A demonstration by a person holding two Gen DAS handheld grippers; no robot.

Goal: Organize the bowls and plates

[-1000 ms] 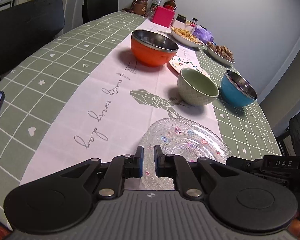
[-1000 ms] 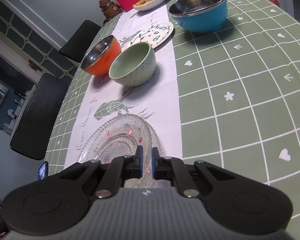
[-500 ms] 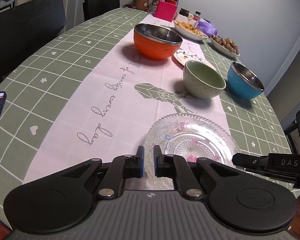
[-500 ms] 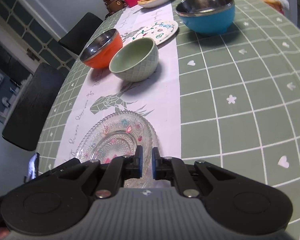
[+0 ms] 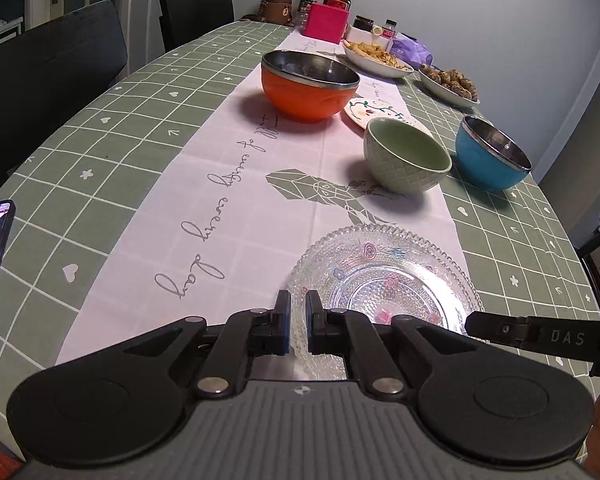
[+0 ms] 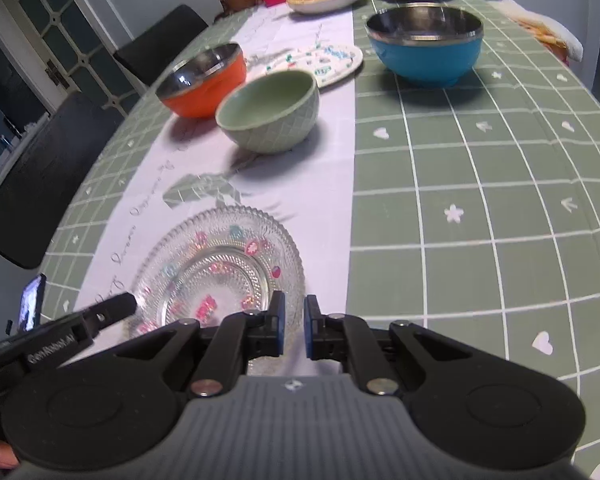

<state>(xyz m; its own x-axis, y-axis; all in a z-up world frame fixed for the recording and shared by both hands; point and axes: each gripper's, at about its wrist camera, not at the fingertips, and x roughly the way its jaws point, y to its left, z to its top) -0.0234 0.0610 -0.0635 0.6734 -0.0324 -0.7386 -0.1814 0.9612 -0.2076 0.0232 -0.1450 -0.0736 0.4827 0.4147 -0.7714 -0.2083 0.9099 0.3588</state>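
Left gripper: jaws nearly closed, narrow gap, nothing held; hovers at the near-left rim of the clear beaded glass plate with coloured flowers.

Right gripper: same narrow gap, empty, at the plate's near-right rim.

Plate lies just ahead, between both tools; neither clearly nearer.

Beyond: pale green quilted ceramic bowl, orange steel-lined bowl, blue steel-lined bowl.

Dim indoor light, fisheye-warped edges
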